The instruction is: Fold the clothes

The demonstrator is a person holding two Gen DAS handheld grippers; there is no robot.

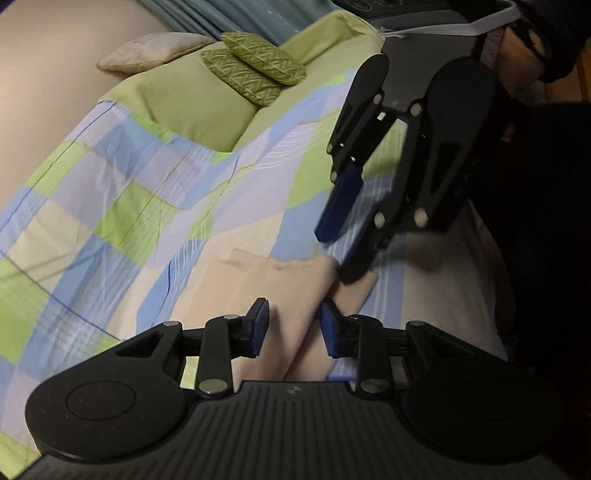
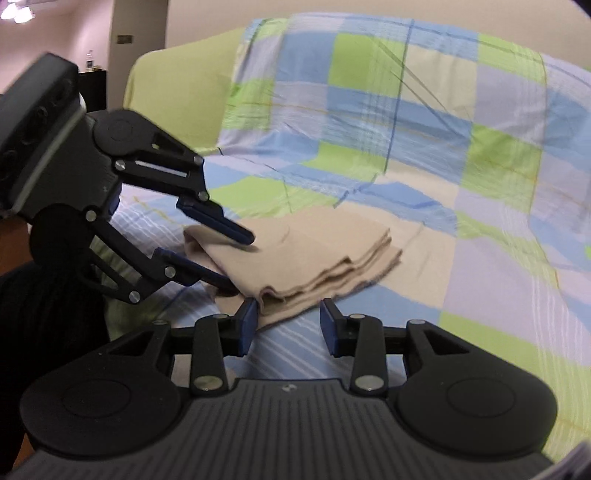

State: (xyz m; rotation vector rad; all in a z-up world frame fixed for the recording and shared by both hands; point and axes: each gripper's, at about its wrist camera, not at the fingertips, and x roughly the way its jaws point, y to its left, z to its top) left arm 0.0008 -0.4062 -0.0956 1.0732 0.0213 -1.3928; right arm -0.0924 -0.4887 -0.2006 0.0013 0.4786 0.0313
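Note:
A beige garment [image 2: 314, 258], folded into a stack of several layers, lies on a checked blue, green and lilac sheet [image 2: 424, 147]. It also shows in the left wrist view [image 1: 280, 295]. My left gripper [image 1: 294, 326] is open, its jaws on either side of the garment's near-left end; in the right wrist view the left gripper [image 2: 236, 260] has one finger over and one under that end. My right gripper [image 2: 288, 325] is open with its left pad at the garment's near corner. In the left wrist view the right gripper [image 1: 340, 258] hangs above the garment's far corner.
The sheet covers a sofa with a green cover [image 1: 192, 99]. Two green patterned cushions [image 1: 255, 70] and a beige cushion [image 1: 151, 50] lie at its far end. A teal curtain [image 1: 229, 18] hangs behind. A person in dark clothes [image 1: 535, 184] stands at the right.

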